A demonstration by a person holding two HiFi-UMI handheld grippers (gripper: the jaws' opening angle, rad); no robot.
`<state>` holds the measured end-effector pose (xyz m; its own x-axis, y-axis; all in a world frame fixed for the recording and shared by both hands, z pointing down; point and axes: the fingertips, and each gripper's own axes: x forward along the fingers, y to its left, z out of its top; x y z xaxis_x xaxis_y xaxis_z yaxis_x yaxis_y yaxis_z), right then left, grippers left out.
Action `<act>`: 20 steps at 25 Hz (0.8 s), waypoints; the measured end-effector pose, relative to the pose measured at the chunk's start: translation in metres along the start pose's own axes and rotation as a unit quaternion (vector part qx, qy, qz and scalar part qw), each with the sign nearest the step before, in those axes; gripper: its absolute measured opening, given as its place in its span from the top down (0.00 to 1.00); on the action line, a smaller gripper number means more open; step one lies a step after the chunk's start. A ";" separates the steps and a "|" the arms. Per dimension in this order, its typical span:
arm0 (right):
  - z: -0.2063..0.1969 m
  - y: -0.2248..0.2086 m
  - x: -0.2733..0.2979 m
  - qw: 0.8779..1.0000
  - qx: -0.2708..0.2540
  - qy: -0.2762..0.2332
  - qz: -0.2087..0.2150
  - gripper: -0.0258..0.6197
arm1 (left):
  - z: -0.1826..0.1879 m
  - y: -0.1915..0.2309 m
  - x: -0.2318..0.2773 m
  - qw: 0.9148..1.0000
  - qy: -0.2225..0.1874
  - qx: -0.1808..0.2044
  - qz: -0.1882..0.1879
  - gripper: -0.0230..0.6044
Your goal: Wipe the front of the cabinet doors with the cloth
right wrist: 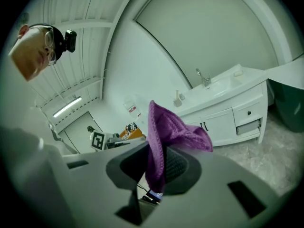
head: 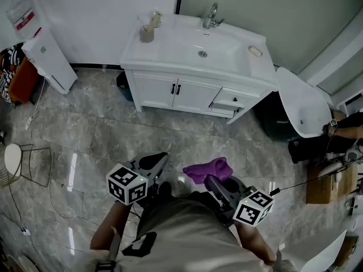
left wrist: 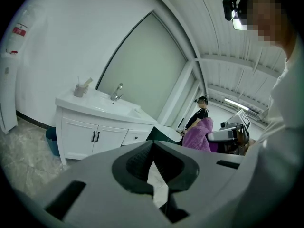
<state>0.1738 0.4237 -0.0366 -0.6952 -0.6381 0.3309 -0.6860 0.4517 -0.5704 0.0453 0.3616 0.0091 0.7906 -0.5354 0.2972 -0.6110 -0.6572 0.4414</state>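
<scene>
The purple knitted cloth [head: 210, 168] is pinched in the right gripper [head: 211, 180], whose jaws are clamped on its middle so that a loose fold flops over the top. In the right gripper view the cloth [right wrist: 176, 129] stands up out of the pads. The left gripper [head: 163, 158] holds nothing; its jaws are together at the tips. The two white panelled cabinet doors [head: 174, 92], with dark handles [head: 176, 88] at their meeting edge, sit under the white basin top [head: 170, 52], well apart from both grippers across the grey marbled floor [head: 91, 135]. The step in hand looks like the approach. To do it well, carry the cloth low to door height, present the loose fold flat to the panel, not the jaw tips, and stroke evenly around the handles.
</scene>
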 end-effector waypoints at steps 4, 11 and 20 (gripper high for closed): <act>0.004 -0.013 0.007 1.000 0.019 -0.001 -0.020 0.86 | 0.000 0.008 0.009 1.000 0.007 -0.008 -0.012 0.93; 0.030 -0.053 0.033 0.998 0.055 -0.004 -0.017 0.86 | 0.026 0.007 0.053 0.999 0.019 0.013 -0.037 0.93; 0.075 -0.127 0.059 0.996 0.088 0.020 0.001 0.86 | 0.065 0.034 0.127 0.999 0.035 0.009 -0.001 0.93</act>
<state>0.2366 0.2821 -0.0008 -0.7066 -0.6111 0.3569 -0.6387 0.3335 -0.6934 0.1225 0.2365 0.0067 0.7917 -0.4964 0.3560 -0.6103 -0.6677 0.4263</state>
